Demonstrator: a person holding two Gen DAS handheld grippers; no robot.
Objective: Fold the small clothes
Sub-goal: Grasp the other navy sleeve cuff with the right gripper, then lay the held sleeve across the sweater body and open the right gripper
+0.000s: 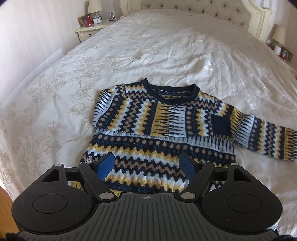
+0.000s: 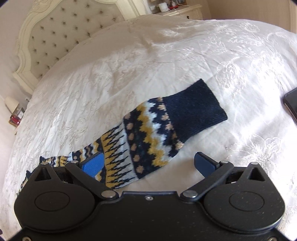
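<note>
Sweater (image 1: 159, 129) fills left view, its cuff (image 2: 193, 111) right view; both claws (image 1: 147, 166) (image 2: 148, 164) gape empty.

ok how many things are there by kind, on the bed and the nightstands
sweater: 1
lamps and: 2
clock: 1
red can: 1
picture frame: 1
dark flat device at the bed edge: 1
total: 7
</note>
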